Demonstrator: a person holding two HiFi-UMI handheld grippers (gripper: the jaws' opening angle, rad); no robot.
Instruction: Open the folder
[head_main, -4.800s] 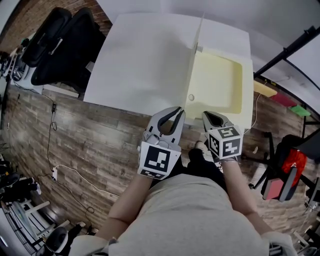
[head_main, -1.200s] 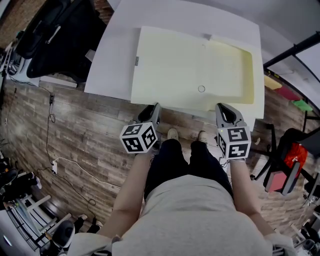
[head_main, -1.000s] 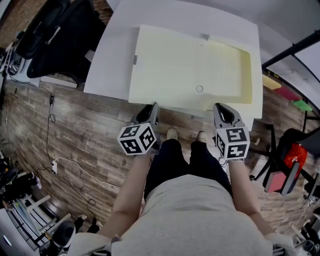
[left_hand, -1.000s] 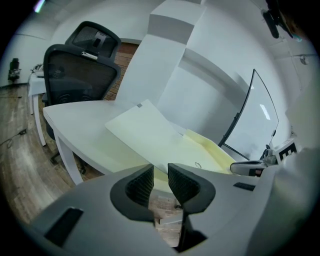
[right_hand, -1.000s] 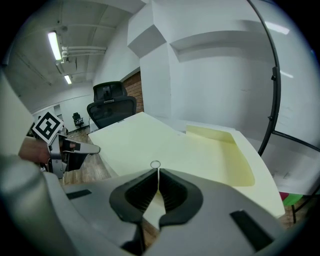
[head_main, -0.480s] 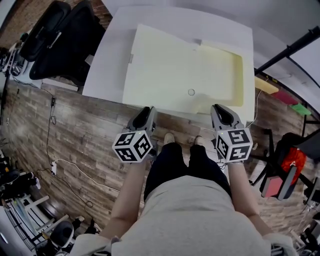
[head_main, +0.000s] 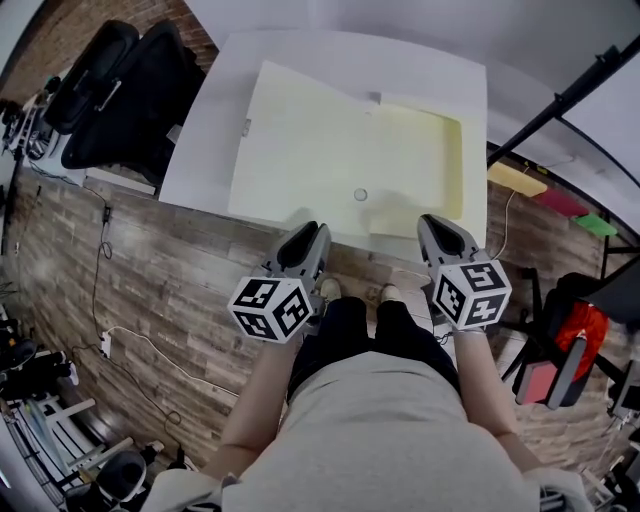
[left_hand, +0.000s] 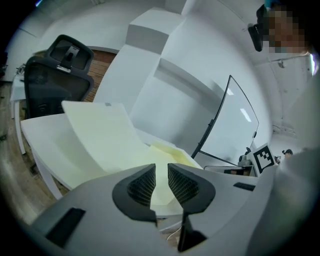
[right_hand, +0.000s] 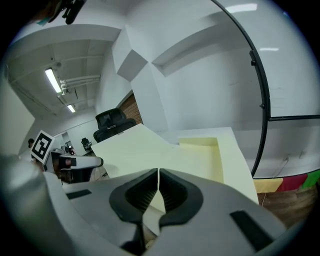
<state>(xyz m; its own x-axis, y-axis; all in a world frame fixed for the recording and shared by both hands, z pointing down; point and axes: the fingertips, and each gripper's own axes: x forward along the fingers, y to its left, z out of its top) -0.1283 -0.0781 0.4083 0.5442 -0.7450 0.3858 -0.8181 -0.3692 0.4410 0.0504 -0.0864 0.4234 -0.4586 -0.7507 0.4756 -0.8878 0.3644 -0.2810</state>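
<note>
Folder (head_main: 330, 150): lies open on white table (head_main: 205, 130), upper centre.
Left gripper (head_main: 311, 234): jaws slightly apart, empty.
Right gripper (head_main: 433, 224): jaws together, empty.

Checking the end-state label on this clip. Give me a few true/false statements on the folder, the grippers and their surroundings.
1. The folder lies open on the white table. True.
2. The left gripper is clamped on the folder's cover. False: its jaws stand slightly apart with nothing between them, and it is held clear of the folder.
3. The right gripper has its jaws together and holds nothing. True.
4. In the head view, the black chair stands at the table's right. False: it stands at the table's left.
5. The folder's inside is pale yellow. True.
</note>
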